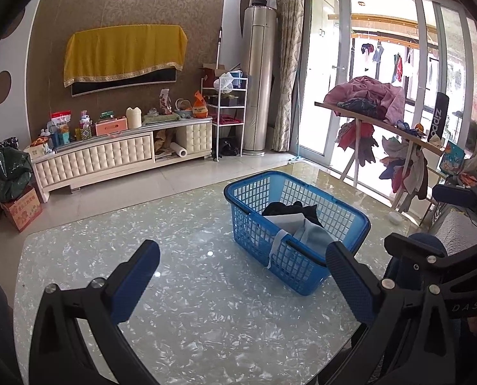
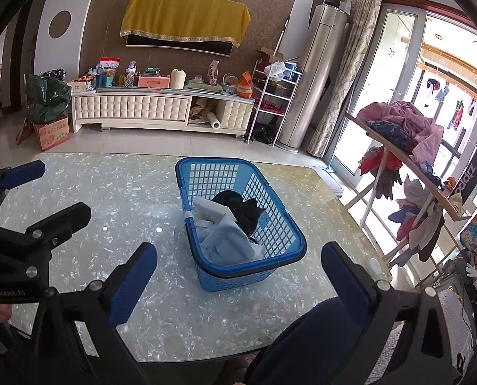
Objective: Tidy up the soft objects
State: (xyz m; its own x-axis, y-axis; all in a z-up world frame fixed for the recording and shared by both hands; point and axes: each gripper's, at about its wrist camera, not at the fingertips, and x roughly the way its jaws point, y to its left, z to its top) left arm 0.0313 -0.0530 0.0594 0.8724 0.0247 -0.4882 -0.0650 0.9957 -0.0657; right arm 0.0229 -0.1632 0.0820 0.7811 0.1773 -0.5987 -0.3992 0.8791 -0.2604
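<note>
A: Nearest, both tongs, left (image 1: 243, 284) and right (image 2: 238, 284), hang spread wide and empty above the marble surface (image 1: 190, 314).

B: Farther, folded clothes (image 2: 227, 240) fill the blue basket (image 2: 297, 243): limp, light; pinch a thick fold.

The black cloth (image 2: 238, 207) in the blue basket (image 2: 289, 221) lies partly under the pale cloth (image 2: 225, 240); the table (image 1: 206, 320) runs off the bottom edge; the far boxes' print (image 1: 23, 210) is too small to read.

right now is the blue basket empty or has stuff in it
Not empty. The blue basket holds a black garment and light blue cloth, well below its rim.
</note>
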